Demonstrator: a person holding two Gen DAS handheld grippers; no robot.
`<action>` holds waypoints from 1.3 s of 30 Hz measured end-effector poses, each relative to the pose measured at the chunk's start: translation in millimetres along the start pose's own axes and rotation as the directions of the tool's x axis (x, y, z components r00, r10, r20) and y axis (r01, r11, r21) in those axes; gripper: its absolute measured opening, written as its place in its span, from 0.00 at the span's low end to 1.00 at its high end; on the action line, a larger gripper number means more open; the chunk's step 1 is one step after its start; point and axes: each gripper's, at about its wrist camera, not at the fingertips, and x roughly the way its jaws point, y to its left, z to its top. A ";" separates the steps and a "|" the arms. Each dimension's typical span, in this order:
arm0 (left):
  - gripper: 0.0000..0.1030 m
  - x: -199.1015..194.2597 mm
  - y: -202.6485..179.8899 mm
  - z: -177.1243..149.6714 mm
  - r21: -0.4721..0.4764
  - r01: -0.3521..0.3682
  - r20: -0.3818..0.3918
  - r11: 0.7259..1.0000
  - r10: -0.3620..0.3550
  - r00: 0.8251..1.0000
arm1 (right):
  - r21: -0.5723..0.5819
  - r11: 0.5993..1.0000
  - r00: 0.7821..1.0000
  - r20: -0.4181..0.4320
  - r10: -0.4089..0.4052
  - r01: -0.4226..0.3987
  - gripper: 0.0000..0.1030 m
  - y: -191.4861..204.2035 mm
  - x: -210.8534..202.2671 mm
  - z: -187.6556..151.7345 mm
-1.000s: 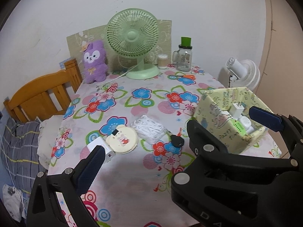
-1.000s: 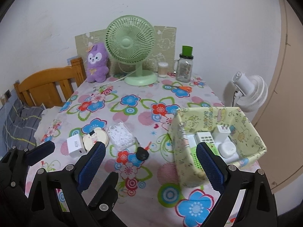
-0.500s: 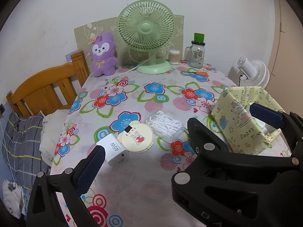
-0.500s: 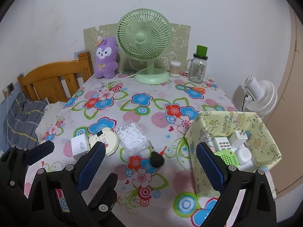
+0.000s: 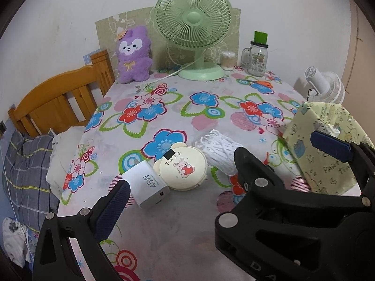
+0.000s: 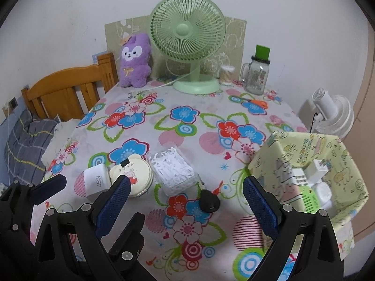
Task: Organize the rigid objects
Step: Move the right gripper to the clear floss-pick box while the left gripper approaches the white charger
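Both grippers hover over the near edge of the floral-print tablecloth (image 6: 187,126), jaws spread wide, nothing held. Left gripper (image 5: 220,178): its left finger (image 5: 112,208) is just beside the white 45W charger block (image 5: 150,185). Right gripper (image 6: 187,201): the small black round object (image 6: 209,203) lies between its fingers.

Charger touches the cream round bear-print compact (image 6: 133,175); the clear box of white floss picks (image 6: 173,171) sits just right of it. All are toward the near edge.

Yellow patterned fabric bin (image 6: 346,164) at the right edge holds white plugs and a green perforated item.
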 end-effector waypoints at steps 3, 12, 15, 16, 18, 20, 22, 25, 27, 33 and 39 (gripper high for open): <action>1.00 9.5 2.5 1.9 -0.003 -0.003 -0.012 1.000 0.003 1.000 | -0.005 1.000 1.000 -0.007 0.003 -0.003 0.95 0.7 9.2 0.5; 1.00 33.3 8.1 3.8 -0.004 -0.034 -0.039 0.999 0.033 0.999 | -0.014 1.000 1.000 -0.025 0.002 -0.002 0.95 3.5 35.6 2.4; 1.00 42.8 9.4 6.3 -0.006 -0.052 -0.046 0.999 0.052 0.998 | -0.009 1.000 1.000 -0.029 -0.011 0.010 0.95 2.6 44.1 4.3; 1.00 45.9 10.3 7.0 -0.009 -0.054 -0.051 0.999 0.053 0.997 | -0.006 1.000 0.999 -0.030 -0.012 0.012 0.95 2.3 48.1 5.0; 1.00 52.0 12.9 8.3 -0.015 -0.057 -0.061 0.998 0.056 0.997 | -0.003 1.000 0.999 -0.037 -0.012 0.012 0.95 2.7 53.5 6.0; 1.00 55.8 14.7 8.7 -0.017 -0.065 -0.063 0.998 0.064 0.996 | -0.007 1.000 0.999 -0.041 -0.010 0.010 0.95 3.3 57.7 6.6; 1.00 59.7 17.9 9.1 -0.026 -0.079 -0.066 0.997 0.077 0.995 | -0.009 1.000 0.999 -0.045 -0.012 0.012 0.95 4.3 62.0 7.0; 1.00 66.3 24.1 9.0 -0.044 -0.102 -0.080 0.994 0.098 0.992 | -0.010 1.000 0.998 -0.057 -0.013 0.013 0.95 5.6 68.8 7.8; 1.00 70.3 27.7 8.8 -0.053 -0.111 -0.092 0.992 0.106 0.990 | -0.010 1.000 0.998 -0.066 -0.012 0.011 0.95 5.9 72.6 7.7; 1.00 78.7 33.9 6.4 -0.064 -0.133 -0.110 0.989 0.125 0.986 | -0.021 1.000 0.995 -0.101 -0.002 -0.001 0.95 10.6 85.2 6.8; 1.00 83.5 40.7 5.4 -0.088 -0.125 -0.114 0.988 0.115 0.987 | -0.013 1.000 0.991 -0.130 0.014 -0.016 0.95 12.3 96.4 6.6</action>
